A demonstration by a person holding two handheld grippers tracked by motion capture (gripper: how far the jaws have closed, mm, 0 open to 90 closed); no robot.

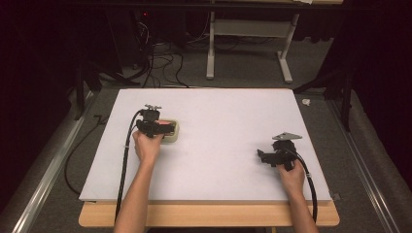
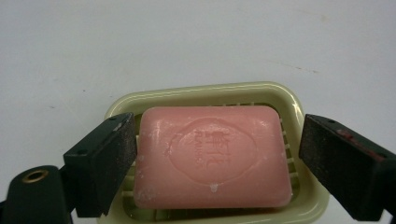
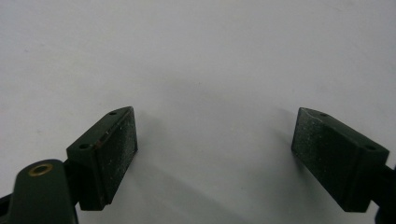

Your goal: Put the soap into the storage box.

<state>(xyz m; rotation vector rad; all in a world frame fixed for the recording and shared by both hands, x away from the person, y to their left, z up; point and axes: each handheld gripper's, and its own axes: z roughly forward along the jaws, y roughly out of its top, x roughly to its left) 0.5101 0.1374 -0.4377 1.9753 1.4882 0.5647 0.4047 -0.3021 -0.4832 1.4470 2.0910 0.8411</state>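
Observation:
A pink bar of soap [image 2: 210,158] with a stamped emblem lies flat in a pale yellow soap dish [image 2: 205,92] on the white board. My left gripper [image 2: 215,140] is open with a jaw on either side of the bar. The left pad [image 2: 109,161] is right against the bar's end, while the right pad [image 2: 338,161] stands a little off it. In the high view the left gripper [image 1: 156,127] sits over the soap dish [image 1: 174,137] at the board's left. My right gripper [image 1: 263,156] rests low at the right, and the right gripper [image 3: 215,135] is open over bare white surface.
A white board [image 1: 214,116] covers a wooden table [image 1: 209,216]. A black cable [image 1: 125,155] trails from the left gripper down the board. Beyond the far edge are floor cables [image 1: 160,63] and a white desk frame [image 1: 248,29]. Metal rails run along both sides.

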